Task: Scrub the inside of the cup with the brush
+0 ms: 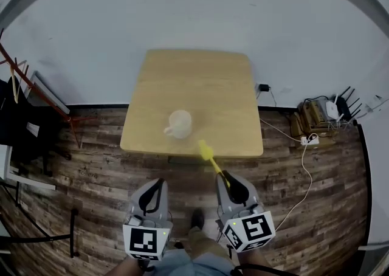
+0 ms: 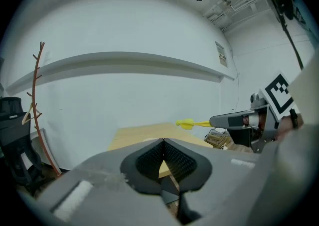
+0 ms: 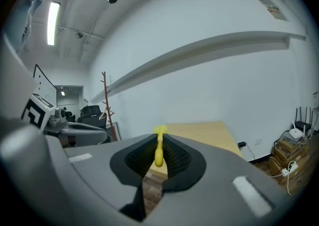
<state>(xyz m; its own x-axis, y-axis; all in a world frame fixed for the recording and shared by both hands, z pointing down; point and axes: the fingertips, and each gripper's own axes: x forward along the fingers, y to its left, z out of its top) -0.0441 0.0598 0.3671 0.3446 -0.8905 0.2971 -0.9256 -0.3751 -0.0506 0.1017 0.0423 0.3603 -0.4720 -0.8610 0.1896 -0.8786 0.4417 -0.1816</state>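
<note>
A white cup [image 1: 180, 123] with its handle to the left stands near the front edge of a light wooden table [image 1: 200, 80]. My right gripper [image 1: 226, 179] is shut on a yellow brush [image 1: 208, 154] by its handle; the brush head points toward the table's front edge, short of the cup. In the right gripper view the yellow brush [image 3: 159, 146] sticks out between the closed jaws. My left gripper [image 1: 157, 185] is shut and holds nothing, hanging over the floor before the table. From the left gripper view the brush [image 2: 191, 124] and the right gripper [image 2: 227, 120] show at the right.
A dark coat rack [image 1: 24, 83] and a chair stand at the left. Cables, a power strip [image 1: 310, 140] and boxes with a router [image 1: 331, 109] lie on the wood floor at the right. A white wall lies behind the table.
</note>
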